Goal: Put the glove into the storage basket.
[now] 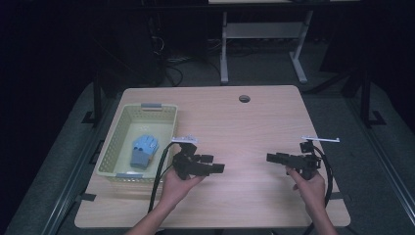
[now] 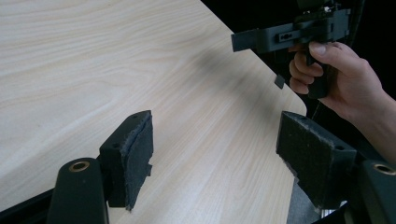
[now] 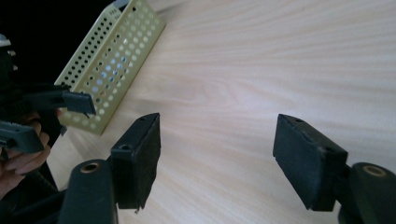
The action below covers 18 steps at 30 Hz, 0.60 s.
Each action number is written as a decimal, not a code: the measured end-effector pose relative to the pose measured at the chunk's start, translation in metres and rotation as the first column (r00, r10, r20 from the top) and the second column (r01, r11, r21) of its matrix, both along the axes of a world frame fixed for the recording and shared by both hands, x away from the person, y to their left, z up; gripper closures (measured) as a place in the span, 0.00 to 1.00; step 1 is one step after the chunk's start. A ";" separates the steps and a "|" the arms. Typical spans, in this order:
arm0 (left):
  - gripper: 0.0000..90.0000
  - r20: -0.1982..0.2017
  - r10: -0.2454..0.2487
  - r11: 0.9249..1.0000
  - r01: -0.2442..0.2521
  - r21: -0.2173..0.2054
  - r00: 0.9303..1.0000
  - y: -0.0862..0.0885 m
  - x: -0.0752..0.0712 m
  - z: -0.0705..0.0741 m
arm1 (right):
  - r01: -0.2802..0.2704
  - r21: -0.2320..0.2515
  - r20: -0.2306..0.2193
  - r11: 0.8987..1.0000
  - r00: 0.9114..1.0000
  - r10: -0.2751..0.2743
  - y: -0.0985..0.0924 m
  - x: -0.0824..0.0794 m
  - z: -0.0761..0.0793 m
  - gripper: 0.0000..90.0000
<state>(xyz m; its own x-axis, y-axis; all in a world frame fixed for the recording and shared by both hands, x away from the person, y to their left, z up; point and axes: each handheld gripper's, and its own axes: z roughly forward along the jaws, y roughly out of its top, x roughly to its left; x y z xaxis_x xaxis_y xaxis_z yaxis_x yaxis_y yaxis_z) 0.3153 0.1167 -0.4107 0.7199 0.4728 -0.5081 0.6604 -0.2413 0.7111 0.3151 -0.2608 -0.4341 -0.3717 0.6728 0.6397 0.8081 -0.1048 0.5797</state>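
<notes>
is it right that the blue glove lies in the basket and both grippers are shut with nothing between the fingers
Not quite. The glove does lie in the basket, but the left gripper and right gripper are open, fingers wide apart over bare table, as each gripper view shows. Nothing is between them.

A light wooden table (image 1: 254, 117) is filling the middle of the frame, its rounded corners and pale grain catching the light while everything around it is lying in deep shadow. A round cable hole (image 1: 244, 98) is sitting near its far edge, upper centre. Beneath and around the table, a grey carpeted floor (image 1: 54, 176) is showing at lower left and right. In the upper centre, the white legs of a second desk (image 1: 224, 49) are standing on the floor, with dark cables (image 1: 173, 66) trailing to their left. Black metal frame legs (image 1: 364, 98) are rising at the upper right and upper left.
</notes>
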 end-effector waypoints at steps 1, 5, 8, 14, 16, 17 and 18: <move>0.30 0.004 -0.001 1.000 0.001 -0.001 1.000 0.000 -0.001 -0.001 | -0.004 -0.007 -0.008 1.000 1.000 0.004 0.000 -0.001 -0.001 0.35; 0.30 0.001 -0.005 1.000 0.005 0.007 1.000 -0.001 -0.007 -0.006 | -0.006 -0.002 -0.003 1.000 1.000 0.006 -0.001 -0.006 -0.006 0.34; 0.29 0.004 -0.013 1.000 0.013 0.014 1.000 -0.002 -0.009 -0.009 | -0.007 0.006 -0.007 1.000 1.000 0.007 -0.002 -0.008 -0.008 0.33; 0.28 0.005 -0.030 0.999 0.030 0.012 1.000 -0.004 -0.019 -0.016 | -0.017 0.014 0.001 1.000 1.000 0.017 -0.001 -0.014 -0.009 0.33; 0.28 0.013 -0.037 0.999 0.037 0.010 0.999 -0.004 -0.022 -0.018 | -0.025 0.021 0.002 0.999 1.000 0.025 0.000 -0.017 -0.009 0.33; 0.28 0.009 -0.037 0.999 0.037 0.010 0.999 -0.005 -0.024 -0.018 | -0.030 0.020 0.005 0.999 1.000 0.029 0.001 -0.019 -0.009 0.33; 0.28 0.014 -0.042 0.999 0.042 0.010 0.999 -0.005 -0.025 -0.019 | -0.031 0.020 0.006 0.999 1.000 0.031 0.001 -0.020 -0.009 0.33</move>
<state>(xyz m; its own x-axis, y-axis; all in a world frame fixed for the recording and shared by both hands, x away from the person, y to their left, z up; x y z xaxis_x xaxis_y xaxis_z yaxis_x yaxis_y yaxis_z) 0.2899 0.1115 -0.4298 0.7460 0.4473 -0.4934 0.6398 -0.2756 0.7174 0.2952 -0.2598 -0.4435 -0.3957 0.6481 0.6507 0.8077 -0.0917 0.5825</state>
